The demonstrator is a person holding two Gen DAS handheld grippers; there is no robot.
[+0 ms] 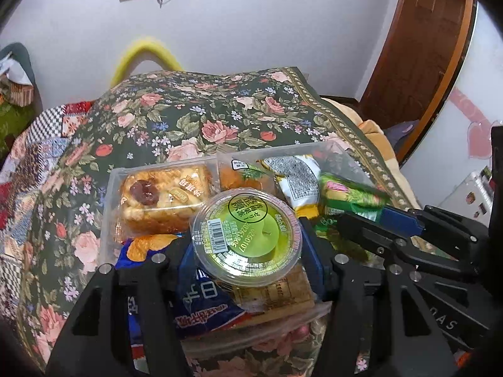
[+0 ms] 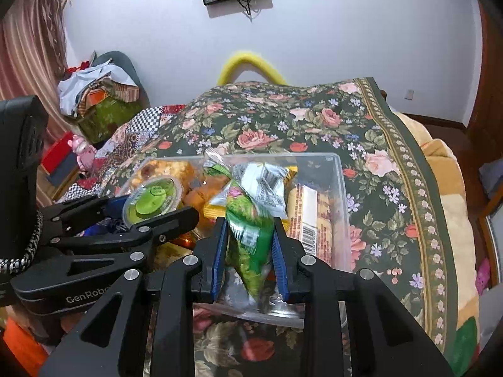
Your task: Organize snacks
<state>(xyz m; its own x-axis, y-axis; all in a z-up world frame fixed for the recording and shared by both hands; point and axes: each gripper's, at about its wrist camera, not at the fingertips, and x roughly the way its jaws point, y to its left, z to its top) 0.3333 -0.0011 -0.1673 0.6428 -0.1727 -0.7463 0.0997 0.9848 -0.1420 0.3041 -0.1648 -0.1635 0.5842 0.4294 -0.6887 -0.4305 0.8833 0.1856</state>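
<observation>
My left gripper is shut on a round clear jelly cup with a green lid, held just above the clear plastic box. My right gripper is shut on a green crinkly snack packet, which hangs over the box's near right part. In the right wrist view the left gripper and its jelly cup appear at the left. In the left wrist view the right gripper reaches in from the right with the green packet.
The box sits on a floral cloth and holds a wrapped pastry, a blue packet, a silver-and-yellow packet, an orange bun and a beige bar. The cloth's edge drops off at the right.
</observation>
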